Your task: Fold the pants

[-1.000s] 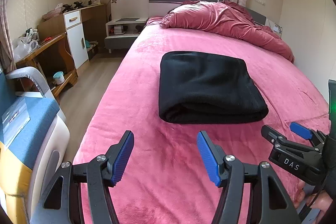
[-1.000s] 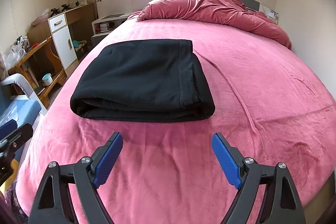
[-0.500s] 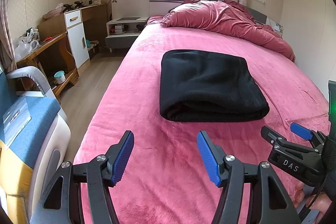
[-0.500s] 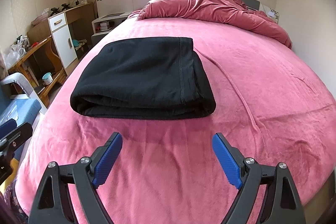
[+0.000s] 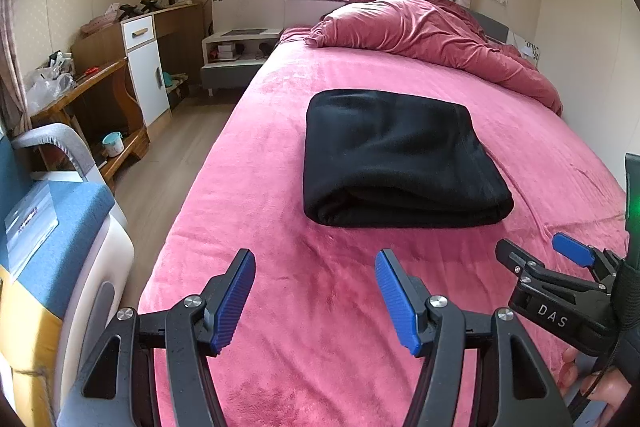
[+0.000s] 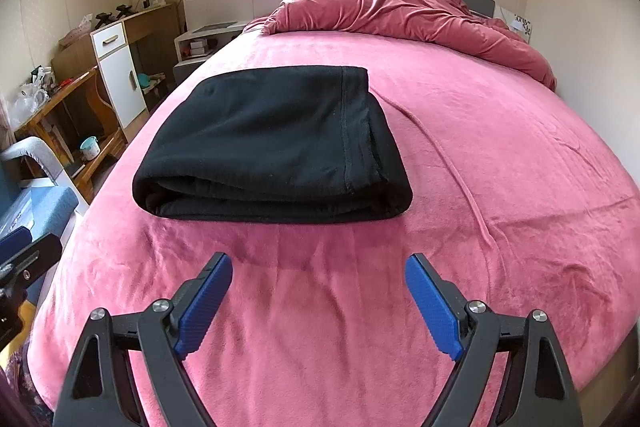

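Observation:
The black pants (image 5: 396,155) lie folded into a thick rectangle on the pink bed cover (image 5: 280,131); they also show in the right wrist view (image 6: 272,143). My left gripper (image 5: 316,297) is open and empty, held above the cover short of the pants' near edge. My right gripper (image 6: 318,301) is open and empty, also short of the near folded edge. The right gripper shows at the lower right of the left wrist view (image 5: 540,259).
A crumpled red duvet (image 5: 432,35) lies at the bed's head. A wall runs along the bed's right side. Left of the bed are wooden floor, a desk and cabinet (image 5: 140,67), a nightstand (image 5: 236,55) and a blue-cushioned chair (image 5: 52,227).
Both grippers have drawn back slightly from the folded pants and stayed open. The pants have not moved.

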{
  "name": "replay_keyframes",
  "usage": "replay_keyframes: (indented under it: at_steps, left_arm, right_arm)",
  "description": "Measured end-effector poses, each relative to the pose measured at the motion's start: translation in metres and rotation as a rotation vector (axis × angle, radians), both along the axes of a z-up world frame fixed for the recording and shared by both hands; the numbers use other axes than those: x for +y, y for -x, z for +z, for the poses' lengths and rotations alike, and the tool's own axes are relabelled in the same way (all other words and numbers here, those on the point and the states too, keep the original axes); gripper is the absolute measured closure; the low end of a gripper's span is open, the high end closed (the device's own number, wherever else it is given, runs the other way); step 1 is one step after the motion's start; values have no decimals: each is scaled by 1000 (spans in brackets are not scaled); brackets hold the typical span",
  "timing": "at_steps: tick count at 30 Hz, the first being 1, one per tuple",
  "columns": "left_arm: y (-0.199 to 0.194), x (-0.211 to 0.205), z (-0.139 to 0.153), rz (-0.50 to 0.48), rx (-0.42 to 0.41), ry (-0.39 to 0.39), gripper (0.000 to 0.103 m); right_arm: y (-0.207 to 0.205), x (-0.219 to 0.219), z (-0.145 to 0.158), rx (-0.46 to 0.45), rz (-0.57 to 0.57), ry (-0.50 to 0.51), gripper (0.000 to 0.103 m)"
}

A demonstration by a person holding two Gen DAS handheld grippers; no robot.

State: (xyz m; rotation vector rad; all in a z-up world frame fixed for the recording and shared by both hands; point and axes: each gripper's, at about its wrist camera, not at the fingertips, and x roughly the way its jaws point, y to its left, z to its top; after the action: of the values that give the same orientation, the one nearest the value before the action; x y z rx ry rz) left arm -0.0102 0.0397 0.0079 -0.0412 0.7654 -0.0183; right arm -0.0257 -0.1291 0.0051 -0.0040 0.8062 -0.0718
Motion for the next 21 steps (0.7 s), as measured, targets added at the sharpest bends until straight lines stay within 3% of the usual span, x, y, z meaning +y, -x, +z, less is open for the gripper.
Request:
replay_keyframes:
  at_steps: [21]
  left_arm:
    - [0,-3,-2,-8,5,6,39]
  right_arm:
    - [-1,-1,-2,5,6,4,14]
